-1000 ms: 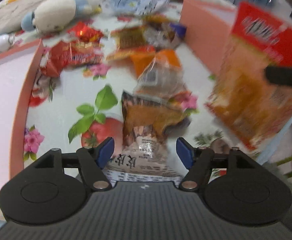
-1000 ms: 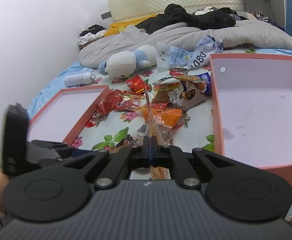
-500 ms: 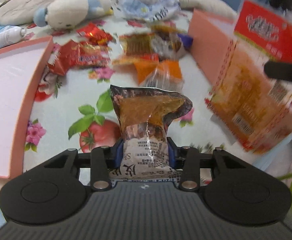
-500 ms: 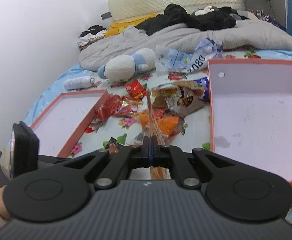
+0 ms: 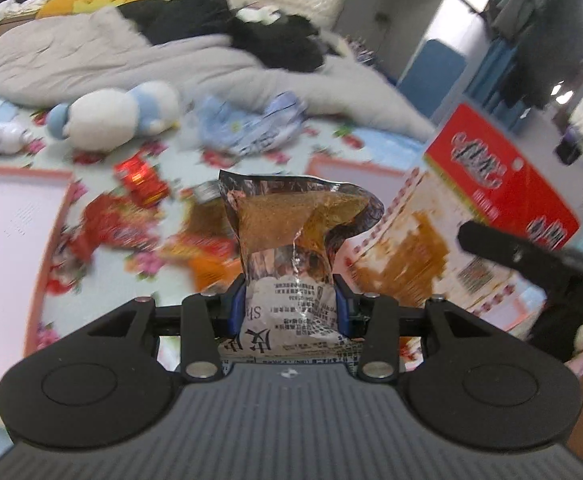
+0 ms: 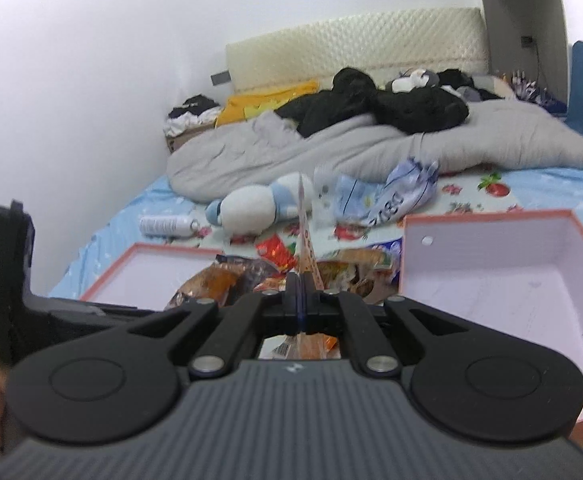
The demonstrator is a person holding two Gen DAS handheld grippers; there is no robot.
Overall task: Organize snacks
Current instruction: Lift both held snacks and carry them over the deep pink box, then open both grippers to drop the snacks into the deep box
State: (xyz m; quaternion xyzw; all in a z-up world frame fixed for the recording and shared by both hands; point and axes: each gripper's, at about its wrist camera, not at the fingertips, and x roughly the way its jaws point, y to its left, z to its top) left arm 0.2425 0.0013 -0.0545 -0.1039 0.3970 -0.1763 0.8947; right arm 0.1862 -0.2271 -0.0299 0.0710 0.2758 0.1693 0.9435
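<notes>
**Two snack packets held above a littered bed**

A bed (image 6: 531,184) with a flowered blue sheet carries everything, a grey quilt (image 6: 331,148) and black clothes (image 6: 375,106) heaped toward its headboard end. Two open pink-rimmed boxes lie on the sheet: the deeper right box (image 6: 503,292) near the right edge, its white inside bare where it shows, and the shallow left box (image 6: 163,268) near the left edge. Between them lies a blurred scatter of loose snack packets (image 5: 131,216) in red and orange wrappers. Beyond that, toward the quilt, are a white and blue plush toy (image 6: 259,204), a crumpled blue and white bag (image 6: 387,196) and, at the left edge, a white bottle (image 6: 167,225) on its side.

The large flat packet (image 5: 491,216) has a red top band with dark lettering and a clear lower part showing orange-brown strips; it hangs above the right box's near side, pinched edge-on by the right gripper (image 6: 302,300), whose jaws are pressed together on it.

The smaller snack packet (image 5: 291,248) stands upright in the left gripper (image 5: 290,306), clear of the sheet. Its top is crinkled clear film over orange-brown filling; its lower half is white with black print. The blue pads (image 5: 236,307) squeeze its lower half from both sides.
</notes>
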